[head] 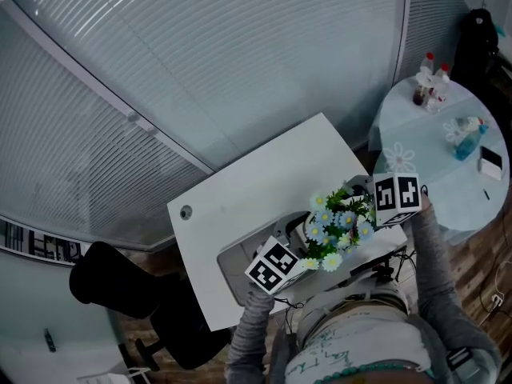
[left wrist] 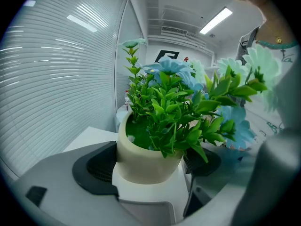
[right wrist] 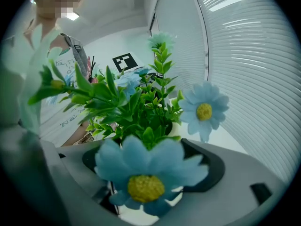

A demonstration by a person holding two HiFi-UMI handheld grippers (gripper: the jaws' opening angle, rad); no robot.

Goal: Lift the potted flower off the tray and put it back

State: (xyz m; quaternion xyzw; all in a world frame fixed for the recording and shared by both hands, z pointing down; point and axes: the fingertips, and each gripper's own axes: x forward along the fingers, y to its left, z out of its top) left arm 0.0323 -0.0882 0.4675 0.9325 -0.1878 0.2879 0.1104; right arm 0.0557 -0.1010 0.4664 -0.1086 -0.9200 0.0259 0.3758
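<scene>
The potted flower, a small round cream pot (left wrist: 146,159) crammed with stiff green plastic-looking leaves and pale blue daisy heads, sits deep between the jaws of our left gripper (left wrist: 153,149). Those jaws pinch it low on its wall. The black pad (left wrist: 94,166) on one side lies against the pot, and the pad on the other side is half hidden by leaves but looks just as tight.

The jaws of our right gripper (right wrist: 146,149) reach in from the opposite side, set at about the same width. A large blue blossom (right wrist: 146,173) fills the gap between them, and only a sliver of cream rim shows beside one pad. We judge that they also clamp the pot, though the contact itself is covered.

From the head view the plant hangs between both pairs of jaws, over the near end of the flat grey tray (head: 236,262) on the white surface (head: 240,190). We cannot tell whether its base touches the tray.

We expect the pot to be light, rigid and smooth, so it could slip or tip under its top-heavy foliage. The place to hold is the pot wall, never the soft stems or petals, which would bend and give no support.
</scene>
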